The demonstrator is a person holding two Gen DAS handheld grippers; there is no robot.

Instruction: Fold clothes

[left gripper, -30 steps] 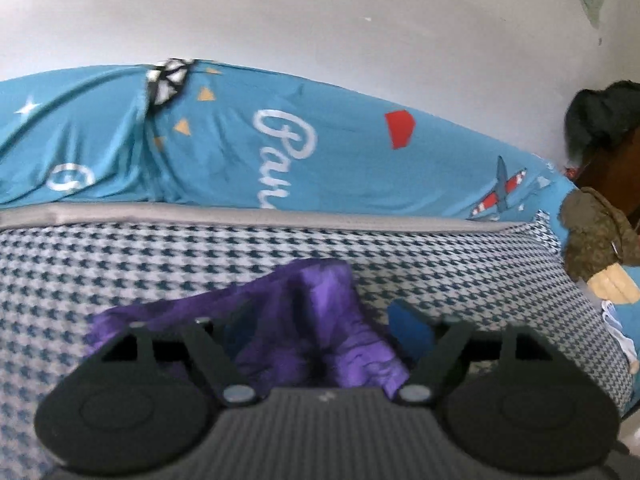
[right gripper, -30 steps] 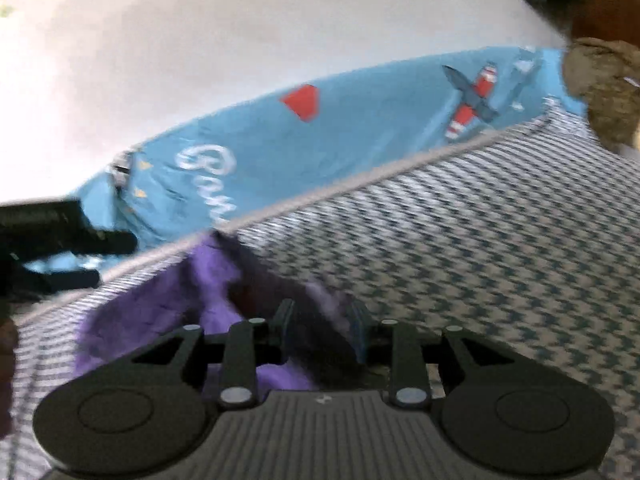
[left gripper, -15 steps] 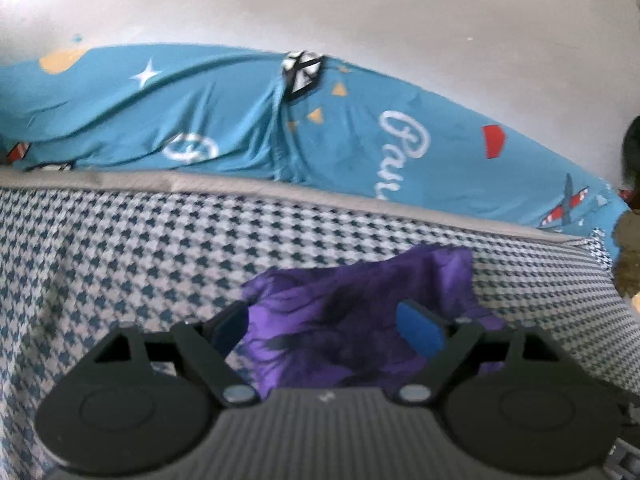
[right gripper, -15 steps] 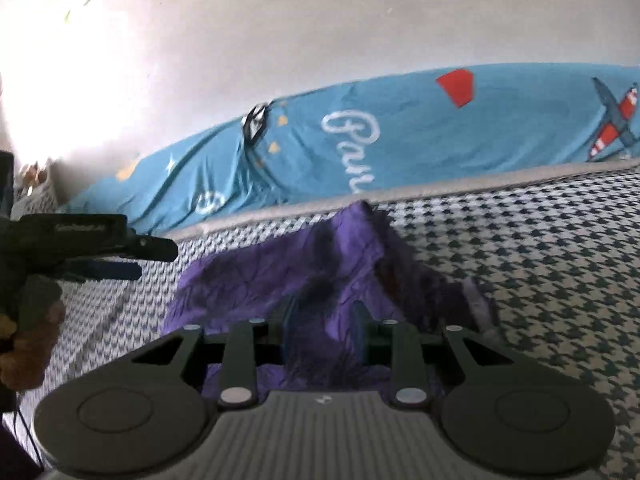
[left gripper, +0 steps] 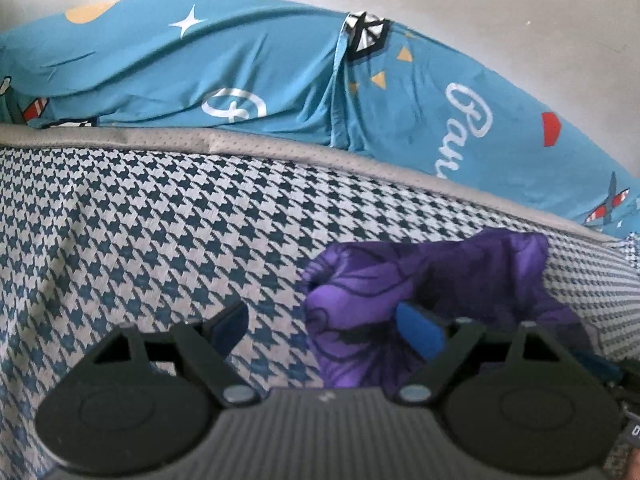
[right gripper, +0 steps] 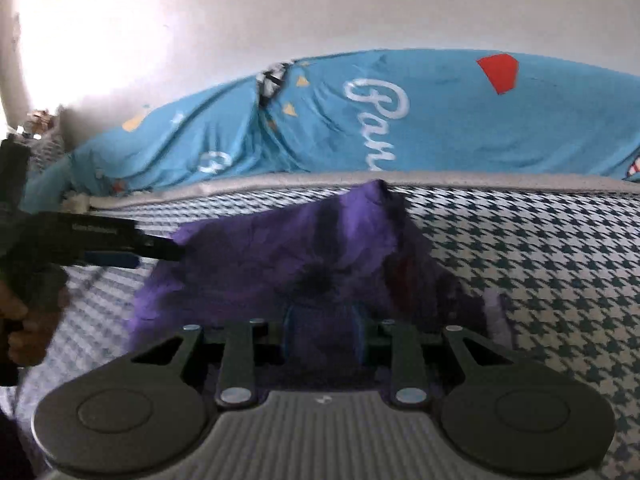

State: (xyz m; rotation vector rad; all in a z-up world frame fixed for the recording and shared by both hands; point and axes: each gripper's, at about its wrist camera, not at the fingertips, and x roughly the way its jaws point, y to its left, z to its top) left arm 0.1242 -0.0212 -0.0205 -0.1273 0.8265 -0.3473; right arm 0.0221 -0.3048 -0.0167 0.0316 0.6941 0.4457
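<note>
A purple garment point(right gripper: 304, 256) lies bunched on the houndstooth mattress point(left gripper: 160, 216), just in front of the mattress's grey piped edge point(left gripper: 280, 148); behind that edge runs a blue printed sheet point(left gripper: 280, 72) against a pale wall point(right gripper: 320, 8). The right gripper point(right gripper: 322, 332) has its blue-padded fingers drawn close on a fold of the garment — the cloth fills the narrow gap, so it appears clamped, though blur softens the contact. The left gripper point(left gripper: 326, 330) stands with fingers spread wide at the garment's left border: one pad over bare mattress, the other over purple cloth — gripping nothing. A hand point(right gripper: 28, 320) holds the left gripper's handle.
</note>
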